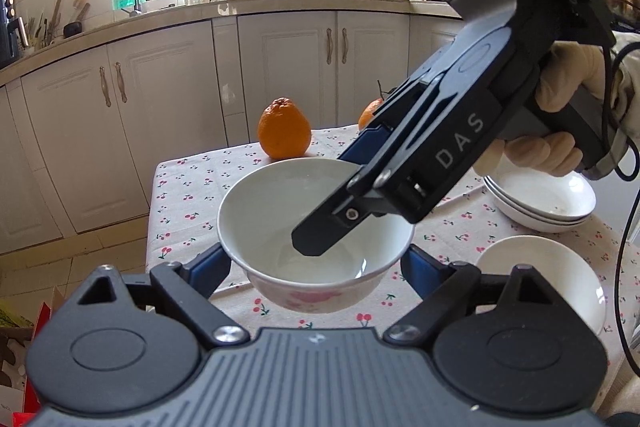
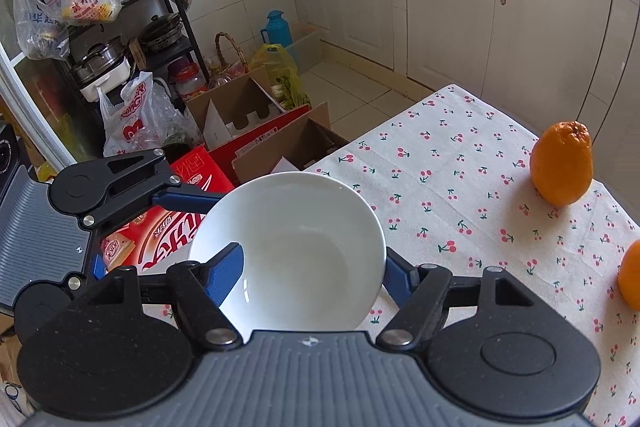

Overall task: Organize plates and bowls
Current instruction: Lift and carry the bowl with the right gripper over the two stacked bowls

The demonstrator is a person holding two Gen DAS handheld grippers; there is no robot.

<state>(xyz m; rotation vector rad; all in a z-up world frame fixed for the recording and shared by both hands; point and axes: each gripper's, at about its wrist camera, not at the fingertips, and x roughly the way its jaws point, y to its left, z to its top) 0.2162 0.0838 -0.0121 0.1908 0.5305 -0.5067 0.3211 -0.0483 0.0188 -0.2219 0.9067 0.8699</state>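
Note:
A white bowl (image 1: 280, 211) with a pink flower pattern is held above the cherry-print tablecloth (image 1: 192, 195). My left gripper (image 1: 316, 263) clamps it from both sides with its blue pads. My right gripper (image 1: 344, 195) comes in from the upper right; one finger reaches inside the bowl and the other sits outside the rim, closed on the bowl wall. In the right wrist view the bowl (image 2: 296, 251) sits between the right gripper's (image 2: 314, 267) fingers, and the left gripper (image 2: 132, 195) holds its far side.
A stack of white shallow plates (image 1: 540, 203) and another white bowl (image 1: 544, 279) stand on the right of the table. Two oranges (image 1: 284, 129) (image 1: 370, 113) sit at the far edge. Boxes and bags (image 2: 256, 131) crowd the floor beside the table.

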